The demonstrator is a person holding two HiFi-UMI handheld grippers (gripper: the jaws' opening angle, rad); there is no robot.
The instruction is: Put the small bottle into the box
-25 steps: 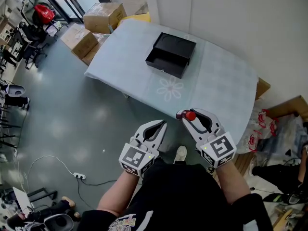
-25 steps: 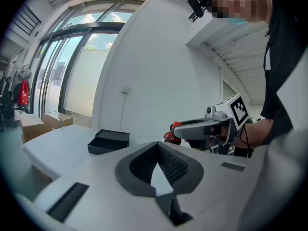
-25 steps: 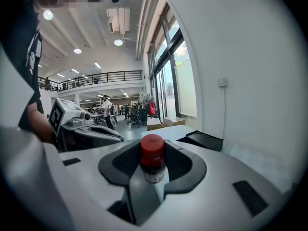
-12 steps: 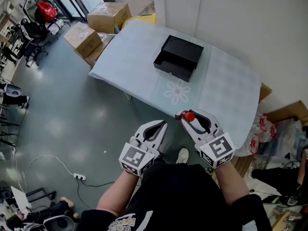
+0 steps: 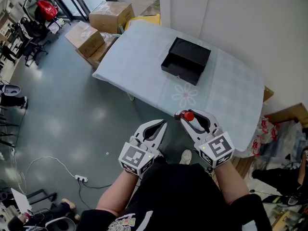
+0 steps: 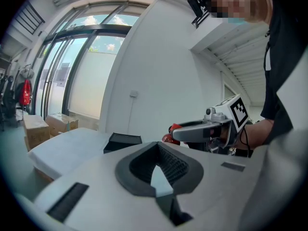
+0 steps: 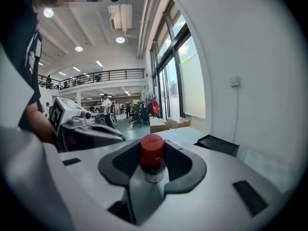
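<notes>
A small bottle with a red cap is clamped upright between the jaws of my right gripper, held in the air short of the table's near edge. The black open box sits far ahead on the pale blue table; it also shows as a dark box at the right of the right gripper view and as a dark box in the left gripper view. My left gripper hangs beside the right one, its jaws together and nothing between them.
Cardboard boxes are stacked on the floor by the table's far left corner. A white wall runs along the table's far side. Bags lie on the floor at the right. A power strip and cable lie on the grey floor at the left.
The table and the box have shifted right and slightly down in the head view. Both grippers keep the same pose and the bottle stays clamped.
</notes>
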